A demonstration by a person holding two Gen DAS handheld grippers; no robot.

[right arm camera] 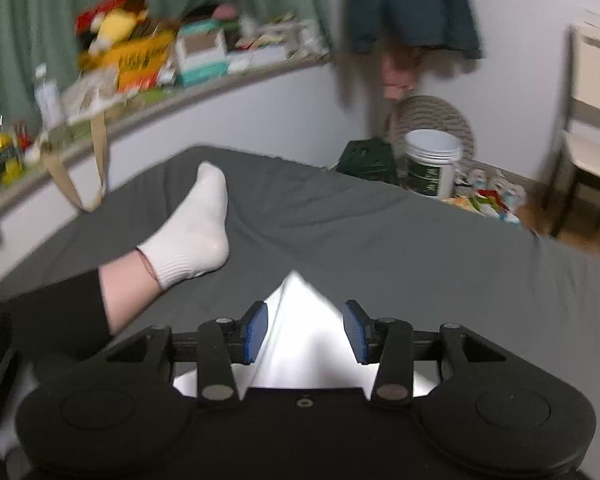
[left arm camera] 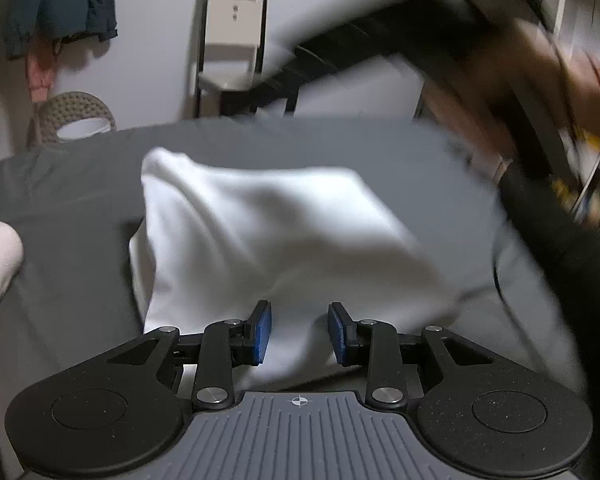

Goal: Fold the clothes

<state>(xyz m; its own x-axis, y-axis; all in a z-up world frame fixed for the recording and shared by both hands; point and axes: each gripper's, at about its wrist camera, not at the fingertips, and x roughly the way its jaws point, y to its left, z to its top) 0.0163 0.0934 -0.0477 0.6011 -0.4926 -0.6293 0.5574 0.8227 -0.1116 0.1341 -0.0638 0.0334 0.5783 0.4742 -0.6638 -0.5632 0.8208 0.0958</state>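
Observation:
A white garment (left arm camera: 260, 232) lies crumpled on the grey bed sheet (left arm camera: 80, 240). My left gripper (left arm camera: 299, 332) hovers open over the garment's near edge, its blue pads (left arm camera: 260, 332) apart with the cloth below them. In the right wrist view a pointed corner of the white garment (right arm camera: 300, 344) sits between the spread fingers of my right gripper (right arm camera: 306, 330), which is open. It is not clear whether the pads touch the cloth. A blurred arm and hand (left arm camera: 540, 92) sweep across the top right of the left wrist view.
A person's foot in a white sock (right arm camera: 196, 232) rests on the grey sheet (right arm camera: 380, 248), left of the right gripper. A cluttered shelf (right arm camera: 160, 60) runs along the wall. A white bucket (right arm camera: 432, 160) and a chair (left arm camera: 232, 48) stand beyond the bed.

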